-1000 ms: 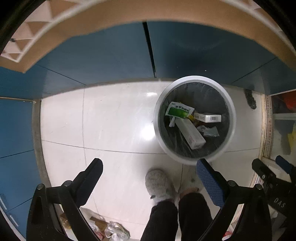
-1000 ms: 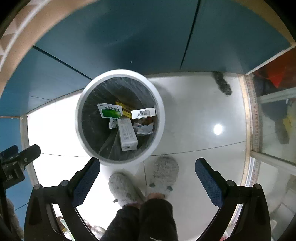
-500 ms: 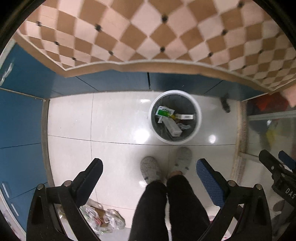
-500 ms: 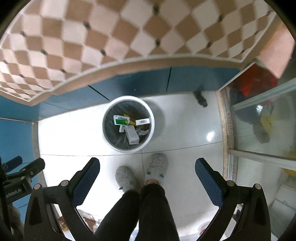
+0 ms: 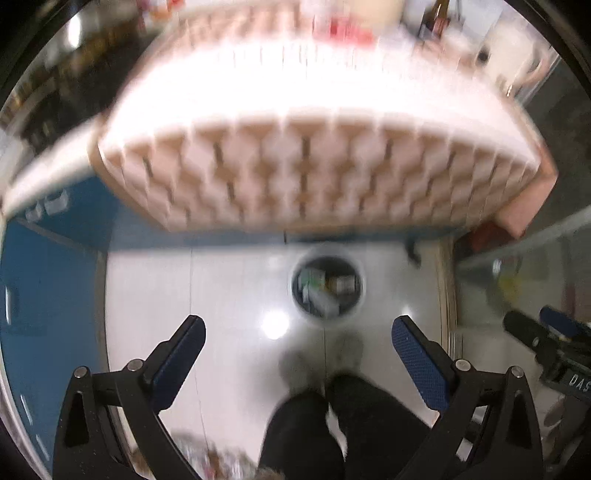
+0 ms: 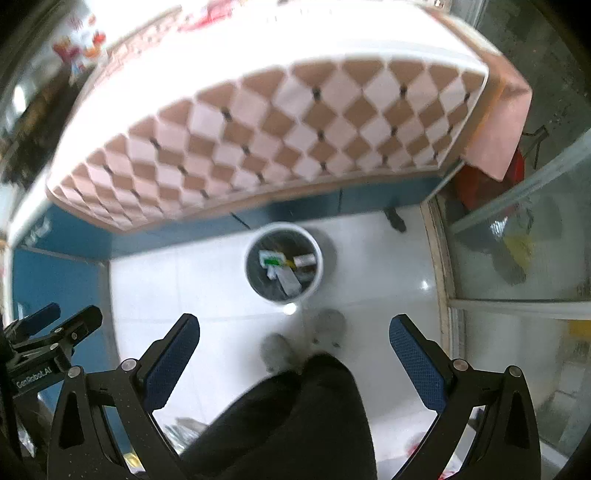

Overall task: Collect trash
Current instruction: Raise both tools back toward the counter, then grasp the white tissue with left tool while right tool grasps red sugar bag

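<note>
A white round trash bin [image 6: 318, 254] with a black liner stands on the white tiled floor far below, and also shows in the left wrist view [image 5: 360, 273]. It holds trash: a green-and-white packet [image 6: 271, 259], a small white box [image 6: 305, 259] and a longer white box [image 6: 289, 282]. My left gripper [image 5: 298, 332] is open and empty, high above the floor. My right gripper [image 6: 294, 330] is open and empty, also high up. Both views are blurred.
A table with a brown-and-pink checked cloth [image 6: 280, 125] hangs over blue cabinets [image 6: 55, 266]. The person's dark trouser legs [image 6: 291, 417] and grey slippers [image 6: 330, 325] stand by the bin. Red and blurred items sit on the table top [image 5: 347, 29]. A glass door [image 6: 524, 236] is at right.
Both grippers have risen well away from the bin, which now looks much smaller. The table's top has come into view. Both stay open and empty.
</note>
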A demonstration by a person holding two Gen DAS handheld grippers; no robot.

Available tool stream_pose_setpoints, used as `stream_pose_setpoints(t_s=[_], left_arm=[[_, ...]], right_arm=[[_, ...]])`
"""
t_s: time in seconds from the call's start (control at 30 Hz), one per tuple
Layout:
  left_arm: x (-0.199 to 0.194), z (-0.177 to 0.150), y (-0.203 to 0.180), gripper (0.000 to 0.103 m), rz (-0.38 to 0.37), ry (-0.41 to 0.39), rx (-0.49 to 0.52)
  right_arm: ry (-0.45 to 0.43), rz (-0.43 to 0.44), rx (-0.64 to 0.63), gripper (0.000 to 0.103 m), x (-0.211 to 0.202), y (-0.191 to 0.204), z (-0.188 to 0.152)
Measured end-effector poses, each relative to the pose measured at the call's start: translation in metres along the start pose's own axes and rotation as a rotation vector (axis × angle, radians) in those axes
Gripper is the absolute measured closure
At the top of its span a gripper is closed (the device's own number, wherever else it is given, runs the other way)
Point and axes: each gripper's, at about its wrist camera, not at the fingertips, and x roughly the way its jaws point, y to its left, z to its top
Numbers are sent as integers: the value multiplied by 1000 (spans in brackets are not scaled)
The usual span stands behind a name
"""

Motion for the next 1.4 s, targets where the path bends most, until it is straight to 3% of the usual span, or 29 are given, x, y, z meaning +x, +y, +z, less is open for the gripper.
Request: stream_pose_setpoints(t_s=[0.03,0.17,0.3,0.5,0.6,0.7,0.8,0.87,0.93,0.97,1.0,1.07,1.17,1.33,1.37,1.4], left_arm=[[-15,17,1,0,20,-66,4],[-42,78,9,0,127,-200,-10],[-40,149,19,0,165,-259,-64],[8,247,27,0,289,-211,-138],[52,293,30,0,389,-145,-186],[96,328,34,0,435,-59,-227],[129,352,35,0,462,17,-244],[139,366,35,0,464,35,-253],[145,381,33,0,466,42,-254],[148,390,31,0,463,44,-251],[149,401,28,0,455,42,-251],[148,422,19,0,431,17,-250],[154,461,0,0,364,-22,-218],[188,521,-34,0,215,-45,-164],[198,531,-40,1,201,-40,-153],[207,539,-45,11,184,-38,-143]], right_arm=[[-22,15,3,0,-10,3,6],[-129,106,39,0,-49,12,53],[-192,149,53,0,-67,21,120],[-196,183,90,0,-34,21,257],[-181,171,113,0,14,16,349],[-118,133,125,0,82,22,442],[-86,72,86,1,125,39,501],[-59,14,39,10,147,56,523],[-109,-82,-47,23,153,76,534],[-137,-106,-101,38,154,85,536],[-163,-110,-133,74,152,89,536],[-191,-123,-170,90,147,84,535],[-192,-92,-143,92,137,44,531],[-158,-131,3,91,122,-53,522],[-152,-130,28,91,122,-64,522],[-149,-130,51,91,122,-75,522]])
